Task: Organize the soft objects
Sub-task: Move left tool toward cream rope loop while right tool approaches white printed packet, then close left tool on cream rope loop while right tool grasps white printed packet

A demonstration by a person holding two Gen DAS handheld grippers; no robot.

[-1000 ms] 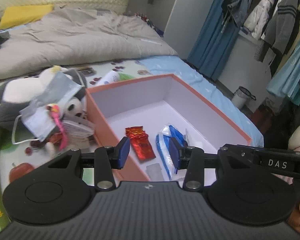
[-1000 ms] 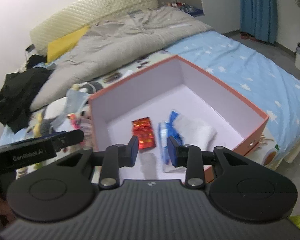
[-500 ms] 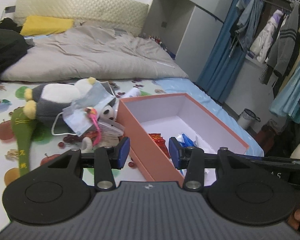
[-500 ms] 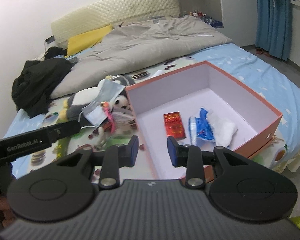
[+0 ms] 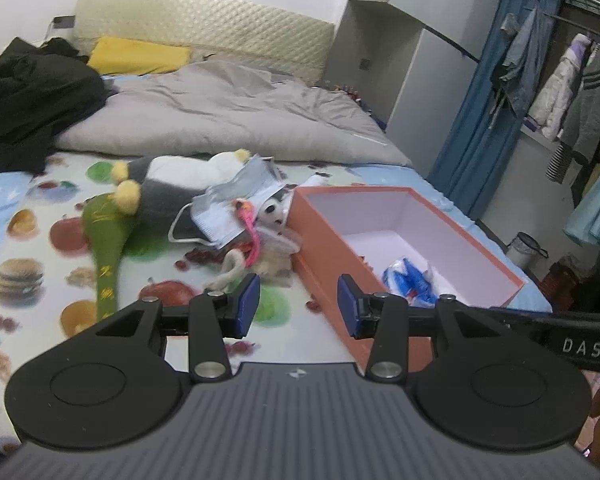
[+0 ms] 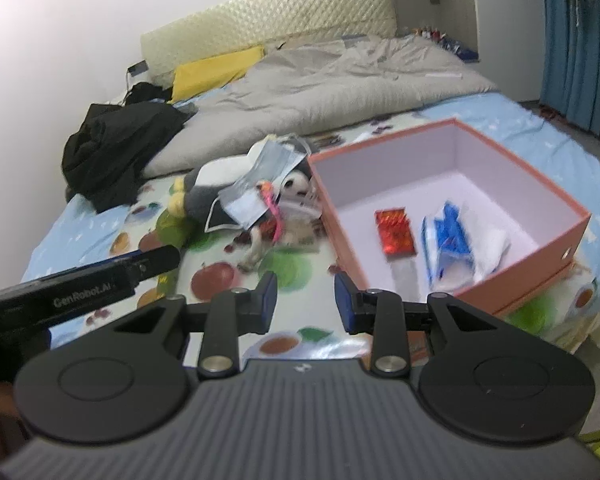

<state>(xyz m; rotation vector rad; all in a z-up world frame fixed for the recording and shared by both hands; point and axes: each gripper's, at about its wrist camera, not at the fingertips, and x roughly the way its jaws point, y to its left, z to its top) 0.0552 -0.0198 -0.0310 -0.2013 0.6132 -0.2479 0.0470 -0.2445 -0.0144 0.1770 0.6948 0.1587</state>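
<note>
Blue pads stand parted on the left gripper (image 5: 299, 305), with nothing between them; it tilts downward over the fruit-print sheet (image 5: 28, 240), just short of the near corner of the orange box (image 5: 324, 240). The right gripper (image 6: 306, 302) has its jaws a little narrower, also empty, angled down over the same sheet to the left of the box. A second ago both hung over the box's inside; now they have drawn back and swung toward the pile of soft things. That pile lies against the box's left wall: a penguin plush (image 5: 168, 184), a blue face mask (image 5: 236, 204) draped on it, a small panda toy (image 5: 274, 211) and a pink cord (image 5: 252, 232). Inside the box lie a red foil packet (image 6: 395, 231), a blue-and-white packet (image 6: 446, 240) and a white cloth (image 6: 490, 242). Beyond, a grey duvet (image 5: 228, 116) covers the bed.
</note>
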